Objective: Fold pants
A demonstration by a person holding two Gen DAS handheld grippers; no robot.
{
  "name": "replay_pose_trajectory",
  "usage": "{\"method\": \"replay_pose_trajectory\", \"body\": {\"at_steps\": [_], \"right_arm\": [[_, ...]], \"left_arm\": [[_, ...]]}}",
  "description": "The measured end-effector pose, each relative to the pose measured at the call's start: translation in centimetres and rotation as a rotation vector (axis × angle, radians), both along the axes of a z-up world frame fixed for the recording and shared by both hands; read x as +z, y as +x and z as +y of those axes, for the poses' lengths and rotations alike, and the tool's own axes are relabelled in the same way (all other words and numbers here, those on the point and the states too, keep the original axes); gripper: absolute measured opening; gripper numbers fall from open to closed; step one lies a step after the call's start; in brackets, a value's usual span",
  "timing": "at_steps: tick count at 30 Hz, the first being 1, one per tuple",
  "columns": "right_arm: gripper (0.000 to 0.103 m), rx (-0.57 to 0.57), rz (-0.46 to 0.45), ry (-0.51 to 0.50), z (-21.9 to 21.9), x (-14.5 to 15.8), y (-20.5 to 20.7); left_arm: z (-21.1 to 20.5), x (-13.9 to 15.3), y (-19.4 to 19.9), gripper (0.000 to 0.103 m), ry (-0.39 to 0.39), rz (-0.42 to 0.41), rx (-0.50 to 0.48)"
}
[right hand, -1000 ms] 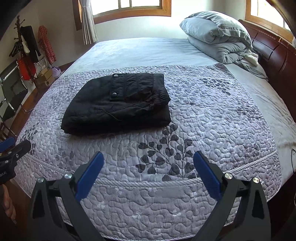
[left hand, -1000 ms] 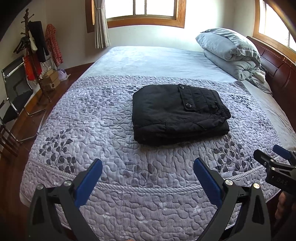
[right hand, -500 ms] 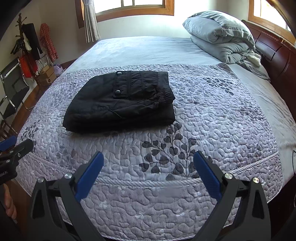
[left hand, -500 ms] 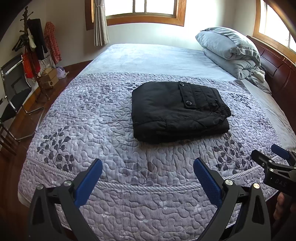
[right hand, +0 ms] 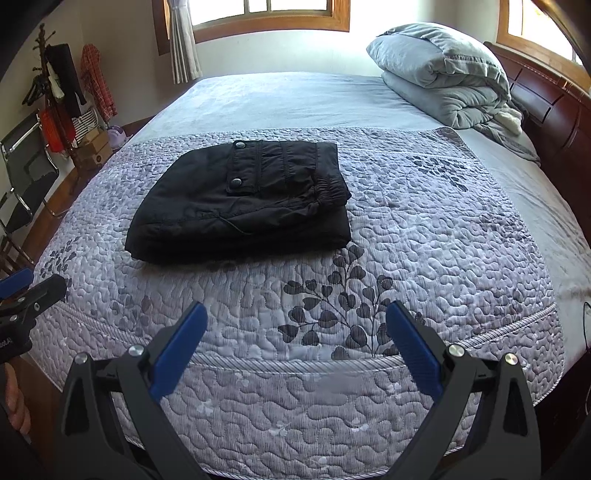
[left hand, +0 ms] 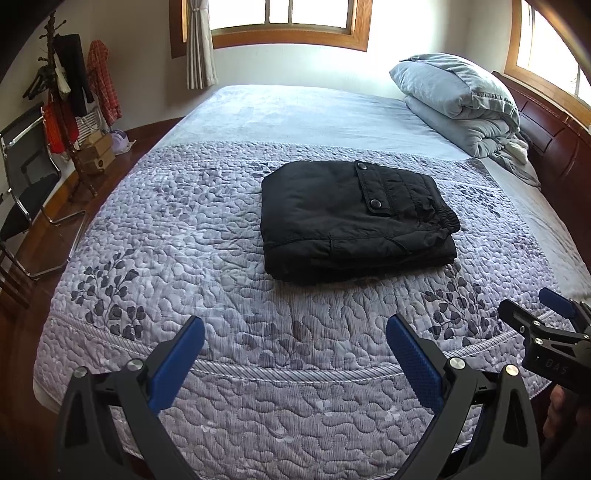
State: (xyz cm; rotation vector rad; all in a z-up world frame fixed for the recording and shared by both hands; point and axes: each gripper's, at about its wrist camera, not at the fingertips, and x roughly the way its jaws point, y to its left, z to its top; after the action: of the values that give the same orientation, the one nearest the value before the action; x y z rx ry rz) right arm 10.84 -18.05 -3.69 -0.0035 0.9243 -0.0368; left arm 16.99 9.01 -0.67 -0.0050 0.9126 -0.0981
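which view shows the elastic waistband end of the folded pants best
Right wrist view: the folded pants lie nearer, the gathered waistband plainly visible. The left wrist view shows it too, farther right.

Daylight is pouring through a wood-framed window (left hand: 290,22) in the far white wall, with a pale curtain (left hand: 199,44) hanging at its left edge. A second window (left hand: 546,48) is glowing above the dark wooden headboard (left hand: 554,147) on the right. A wide bed (left hand: 317,118) is filling the room, a quilted grey-lilac bedspread (left hand: 166,240) lying over its near part. Folded grey bedding (left hand: 458,99) is sitting piled by the headboard. On the left, a coat rack (left hand: 62,85) hung with clothes and a metal-framed chair (left hand: 26,177) are standing on the brown wooden floor (left hand: 55,221).
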Motion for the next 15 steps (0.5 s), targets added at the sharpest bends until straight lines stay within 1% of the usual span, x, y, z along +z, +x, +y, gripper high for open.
{"method": "replay_pose_trajectory", "body": {"at_steps": [10,15], "right_arm": [[0.097,0.005,0.000,-0.006,0.06,0.01,0.02],[0.097,0.007,-0.002,-0.012,0.14,0.05,0.02]], "left_arm": [[0.23,0.05,0.03,0.099,-0.021,-0.006,-0.010],[0.13,-0.05,0.11,0.099,-0.007,-0.003,-0.007]]}}
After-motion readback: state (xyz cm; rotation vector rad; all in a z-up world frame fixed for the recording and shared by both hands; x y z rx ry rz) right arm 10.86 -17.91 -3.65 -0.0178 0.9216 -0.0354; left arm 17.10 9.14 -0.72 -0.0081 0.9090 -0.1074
